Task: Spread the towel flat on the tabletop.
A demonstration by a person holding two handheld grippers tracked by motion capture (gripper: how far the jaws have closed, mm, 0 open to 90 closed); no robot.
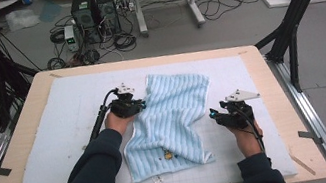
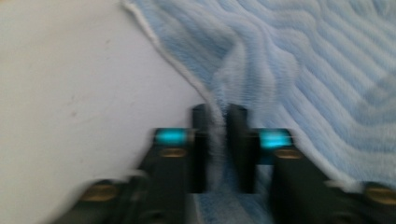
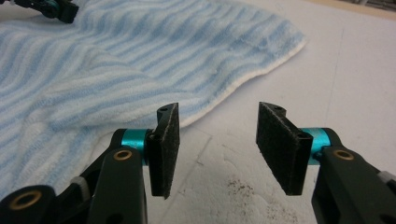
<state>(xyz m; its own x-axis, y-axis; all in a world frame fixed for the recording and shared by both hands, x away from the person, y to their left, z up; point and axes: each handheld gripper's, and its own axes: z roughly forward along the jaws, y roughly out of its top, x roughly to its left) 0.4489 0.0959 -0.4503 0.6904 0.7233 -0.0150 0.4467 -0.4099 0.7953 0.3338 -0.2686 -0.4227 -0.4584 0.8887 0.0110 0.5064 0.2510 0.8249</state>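
A light blue striped towel (image 1: 170, 115) lies rumpled on the white mat (image 1: 58, 140). My left gripper (image 1: 139, 105) is at the towel's left edge, near its far corner. In the left gripper view the towel (image 2: 303, 70) has its white-hemmed edge pinched between the nearly closed jaws of that gripper (image 2: 219, 112). My right gripper (image 1: 214, 113) sits just off the towel's right edge, low over the mat. In the right gripper view its gripper (image 3: 217, 126) stands open with bare mat between the pads, the towel (image 3: 116, 60) just beyond them to the left, and the left gripper (image 3: 51, 7) far off.
The mat covers a wooden table (image 1: 274, 102) with bare margins on both sides. A small white tag (image 1: 157, 180) lies on the mat by the towel's near edge. Black frame posts (image 1: 291, 23) flank the table, and computers (image 1: 93, 7) and cables sit on the floor beyond.
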